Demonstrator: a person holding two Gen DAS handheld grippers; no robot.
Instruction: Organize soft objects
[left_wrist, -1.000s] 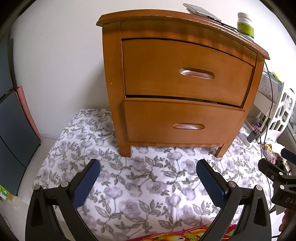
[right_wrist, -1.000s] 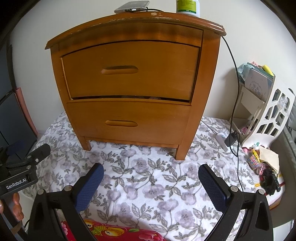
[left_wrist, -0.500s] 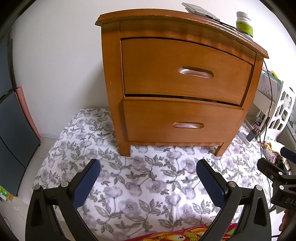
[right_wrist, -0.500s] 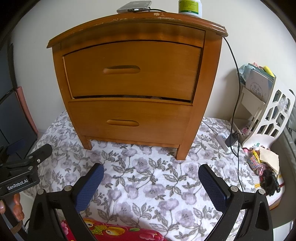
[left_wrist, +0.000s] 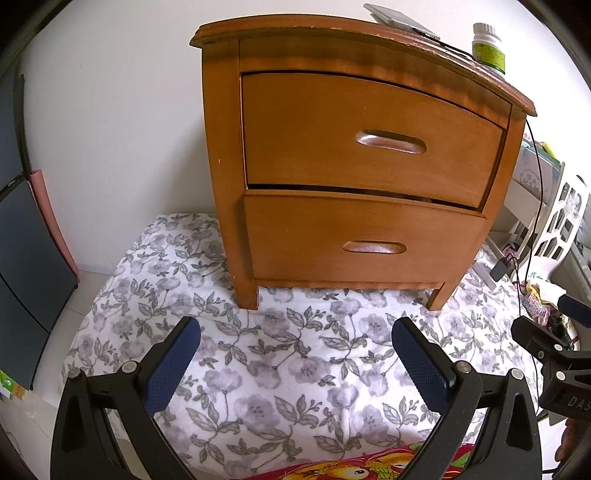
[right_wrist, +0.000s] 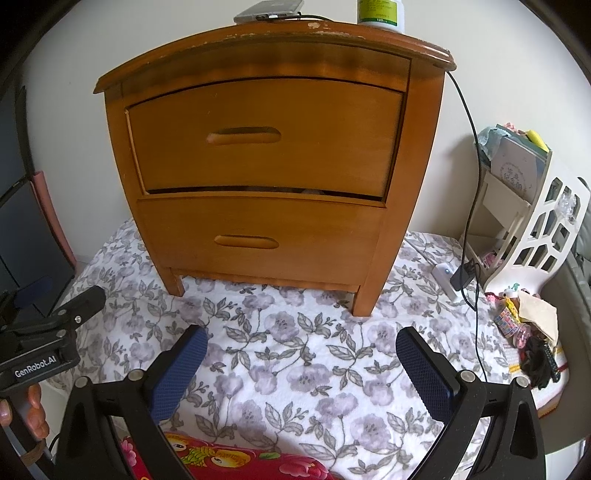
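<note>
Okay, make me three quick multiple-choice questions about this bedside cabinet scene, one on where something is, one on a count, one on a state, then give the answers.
1. Where does the bottle stand?
A. on the cabinet top
B. on the floral sheet
C. in the white rack

2. How many drawer fronts does the cabinet show?
A. one
B. two
C. four

3. How do the right gripper jaws stand?
A. shut on cloth
B. open, empty
C. clamped on a handle

Answers: 1 A, it sits on top beside the phone. 2 B, upper and lower fronts. 3 B, pads wide apart over the sheet.

Wooden two-drawer nightstand (left_wrist: 354, 177) against white wall (left_wrist: 122, 122), pale floor (left_wrist: 79, 291).
</note>
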